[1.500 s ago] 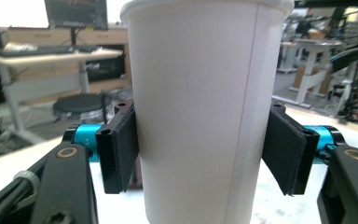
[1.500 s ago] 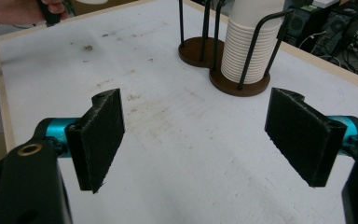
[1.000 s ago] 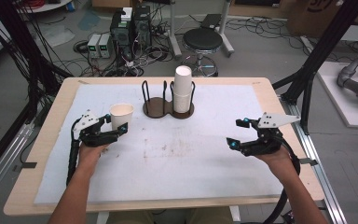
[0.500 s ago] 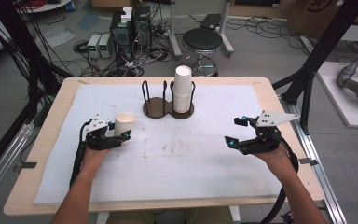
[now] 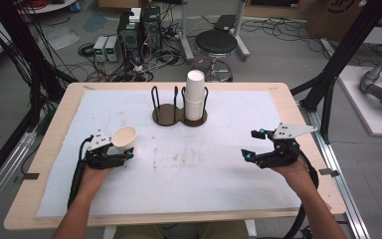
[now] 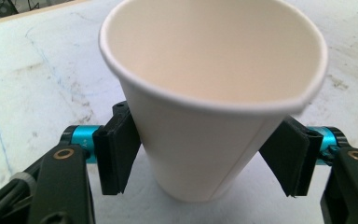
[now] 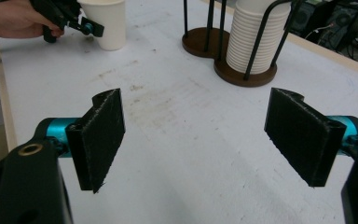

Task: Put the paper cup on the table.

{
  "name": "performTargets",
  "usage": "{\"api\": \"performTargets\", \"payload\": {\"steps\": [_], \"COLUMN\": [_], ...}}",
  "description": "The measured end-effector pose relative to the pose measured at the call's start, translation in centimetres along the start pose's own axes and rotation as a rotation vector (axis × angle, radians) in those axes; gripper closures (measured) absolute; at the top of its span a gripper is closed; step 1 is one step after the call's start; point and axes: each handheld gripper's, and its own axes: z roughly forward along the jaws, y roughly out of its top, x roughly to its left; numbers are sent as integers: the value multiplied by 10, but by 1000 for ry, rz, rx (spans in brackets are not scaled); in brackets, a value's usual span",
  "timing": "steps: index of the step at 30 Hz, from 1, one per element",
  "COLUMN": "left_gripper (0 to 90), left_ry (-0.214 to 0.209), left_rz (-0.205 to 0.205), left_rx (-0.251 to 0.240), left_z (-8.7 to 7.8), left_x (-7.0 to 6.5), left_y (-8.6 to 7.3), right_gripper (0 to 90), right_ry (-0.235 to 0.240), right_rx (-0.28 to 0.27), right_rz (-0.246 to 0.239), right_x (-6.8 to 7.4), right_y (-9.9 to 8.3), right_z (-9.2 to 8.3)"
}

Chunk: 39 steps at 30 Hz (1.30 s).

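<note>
A white paper cup (image 6: 205, 107) stands upright on the white cloth-covered wooden table (image 5: 219, 169), at its left part, near the person's edge, open mouth up and its rim slightly dented on one side. The left gripper (image 5: 122, 155) sits around the cup's lower wall; its black padded jaws have just been opening, and in the left gripper view the left pad lies against the cup while the right pad stands just clear of it, so the cup rests on the table rather than in a grip. The right gripper (image 7: 200, 140) is held well apart over the right part of the table, its two black pads (image 7: 100, 137) spread wide with only bare cloth between them. At the far middle of the table stands a dark two-ring wire cup holder (image 5: 166, 112), with a tall stack of white paper cups (image 5: 195, 97) in its right ring and the left ring unfilled.
</note>
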Motion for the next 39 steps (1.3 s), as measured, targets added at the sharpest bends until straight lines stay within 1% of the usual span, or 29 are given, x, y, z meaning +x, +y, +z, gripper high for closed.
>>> {"api": "performTargets", "payload": {"steps": [1, 3, 7, 9, 10, 12, 14, 15, 19, 20, 22, 24, 26, 27, 28, 30, 32, 34, 39], "left_gripper": [323, 322, 307, 283, 263, 186, 171, 169, 164, 164, 164, 164, 162, 162, 162, 162, 163, 163, 166], "left_ry": [1, 2, 7, 8, 13, 16, -3, -6, -36, -37, -41, -55, -58, -61, -64, -82, -104, -120, -153], "left_rz": [-8, -4, -13, -26, -39, -59, -79, -86, -100, -101, -103, -114, -115, -112, -98, -75, -54, -22, -7], "left_rx": [-4, -2, -1, -14, -19, -20, -40, -47, -102, -114, -141, -187, -215, -236, -251, -268, -279, -279, -294], "left_z": [0, 0, 0, -1, -2, -5, -10, -13, -28, -33, -42, -52, -58, -61, -64, -67, -68, -69, -67], "left_x": [0, -1, -1, -2, -2, -1, 0, 1, 1, 2, 2, 3, 3, 2, 1, -2, -7, -12, -19], "left_y": [0, 0, 0, -2, -3, -5, -6, -6, -5, -4, 0, 6, 12, 16, 23, 32, 44, 55, 70], "right_gripper": [205, 205, 205, 205, 205, 205, 205, 205, 205, 205, 205, 205, 204, 205, 204, 204, 204, 204, 204], "right_ry": [2, -1, -2, -4, -4, -2, 2, 1, 1, 1, -1, -5, -14, -16, -20, -26, -35, -46, -67], "right_rx": [3, 0, -5, -7, -7, -5, 2, 2, 3, 1, 1, 5, 2, 6, 7, 3, -2, 2, 5], "right_rz": [6, 3, -4, -6, -5, 1, 3, 1, 5, 5, 11, 18, 14, 22, 25, 34, 41, 44, 47], "right_x": [0, 0, 1, 1, 1, 2, 2, 2, 2, 2, 1, 0, -1, -1, -2, -3, -5, -4, -3], "right_y": [-1, 0, 2, 2, 2, 1, 0, 0, 0, -1, -1, -2, -2, -2, -2, -3, -4, -5, -8], "right_z": [0, -1, -2, -2, -2, -1, 0, 0, 1, 1, 1, 0, 0, -1, -2, -3, -4, -5, -9]}}
